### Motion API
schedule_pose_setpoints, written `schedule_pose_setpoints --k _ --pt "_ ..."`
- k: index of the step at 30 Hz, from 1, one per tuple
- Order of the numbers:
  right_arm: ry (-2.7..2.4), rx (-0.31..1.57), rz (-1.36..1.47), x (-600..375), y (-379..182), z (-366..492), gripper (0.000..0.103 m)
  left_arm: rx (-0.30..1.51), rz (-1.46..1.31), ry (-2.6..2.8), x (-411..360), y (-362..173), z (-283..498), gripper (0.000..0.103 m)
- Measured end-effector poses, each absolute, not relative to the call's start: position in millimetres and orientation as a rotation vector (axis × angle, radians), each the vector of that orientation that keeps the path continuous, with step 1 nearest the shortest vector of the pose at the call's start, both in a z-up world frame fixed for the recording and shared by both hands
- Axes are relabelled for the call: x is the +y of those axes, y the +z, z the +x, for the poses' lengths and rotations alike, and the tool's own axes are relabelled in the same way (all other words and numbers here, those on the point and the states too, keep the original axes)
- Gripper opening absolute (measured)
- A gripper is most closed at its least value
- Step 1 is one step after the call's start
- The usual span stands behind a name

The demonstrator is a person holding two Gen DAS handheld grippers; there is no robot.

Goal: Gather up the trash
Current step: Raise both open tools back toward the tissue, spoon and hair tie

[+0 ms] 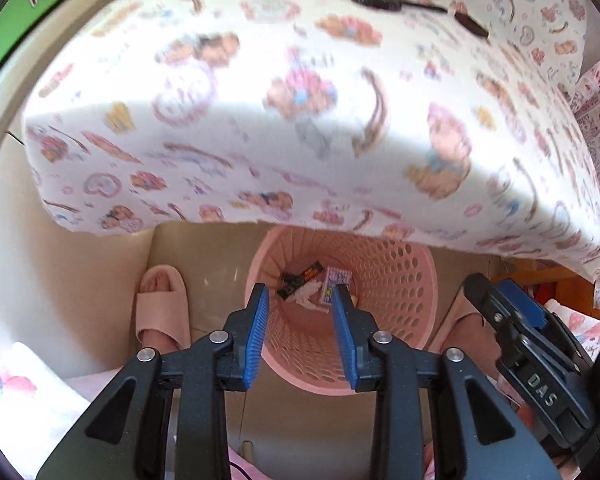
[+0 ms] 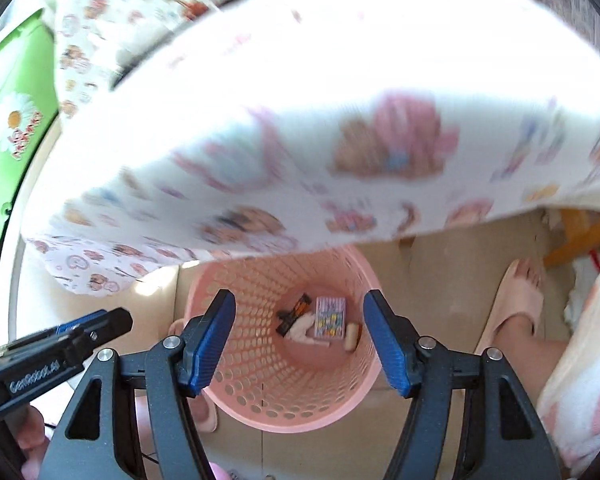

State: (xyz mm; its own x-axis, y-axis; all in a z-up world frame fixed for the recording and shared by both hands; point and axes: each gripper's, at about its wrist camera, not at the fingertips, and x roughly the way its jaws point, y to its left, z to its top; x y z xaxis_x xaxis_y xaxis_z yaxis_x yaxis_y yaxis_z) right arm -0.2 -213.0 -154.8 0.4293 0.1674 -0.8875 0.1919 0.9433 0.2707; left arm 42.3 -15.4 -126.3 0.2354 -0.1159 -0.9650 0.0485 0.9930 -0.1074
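Left gripper: the left gripper [image 1: 300, 300] hangs over the round pink perforated plastic basket [image 1: 396, 280], pointing steeply down; its blue ribbed pads [image 1: 260, 320] stand apart with nothing between them, so it is released.
Right gripper: the right gripper [image 2: 300, 316] is over the same basket [image 2: 240, 360], jaws spread wider than the left one's, empty, released. In the left wrist view it shows as a black and blue body at the right edge [image 1: 516, 320].
Trash: it lies on the basket's bottom. A dark wrapper with orange print [image 2: 294, 314], a small pink printed packet [image 2: 331, 317], a pale crumpled piece [image 2: 302, 330] between and below them, and a small tan lump [image 2: 352, 336] beside the packet toward the wall.
Basket: it stands upright on the beige tiled floor [image 2: 440, 280], partly tucked under the overhanging edge of the cloth.
Surface: it is covered by a white cloth with pink and brown cartoon prints [image 1: 300, 120], draping over the edge. Far back on it lies a black long-handled object [image 1: 404, 4], too blurred to identify.
Person: feet in pink slippers, one left of the basket [image 1: 162, 308] and one right [image 2: 516, 304].
Side: a green panel with a daisy [image 2: 16, 120] at the left.
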Motion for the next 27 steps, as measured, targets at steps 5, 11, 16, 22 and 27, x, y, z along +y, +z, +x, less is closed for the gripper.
schedule_pose_setpoints --k 5,11,16,22,27 --pt "0.014 1.025 0.31 -208 -116 -9 0.074 1.208 -0.021 -0.084 -11 -96 39 0.037" --pt "0.035 0.918 0.264 -203 -80 -17 0.075 1.081 0.076 -0.078 -10 -63 35 0.042" --pt "0.042 0.833 0.243 -204 -52 -22 0.077 0.988 0.086 -0.076 -5 -39 32 0.046" --pt "0.039 0.789 0.198 -203 -39 -27 0.078 0.887 0.1 -0.072 -7 -21 25 0.053" --pt "0.052 0.756 0.183 -204 -29 -30 0.078 0.818 0.113 -0.069 -9 -12 19 0.061"
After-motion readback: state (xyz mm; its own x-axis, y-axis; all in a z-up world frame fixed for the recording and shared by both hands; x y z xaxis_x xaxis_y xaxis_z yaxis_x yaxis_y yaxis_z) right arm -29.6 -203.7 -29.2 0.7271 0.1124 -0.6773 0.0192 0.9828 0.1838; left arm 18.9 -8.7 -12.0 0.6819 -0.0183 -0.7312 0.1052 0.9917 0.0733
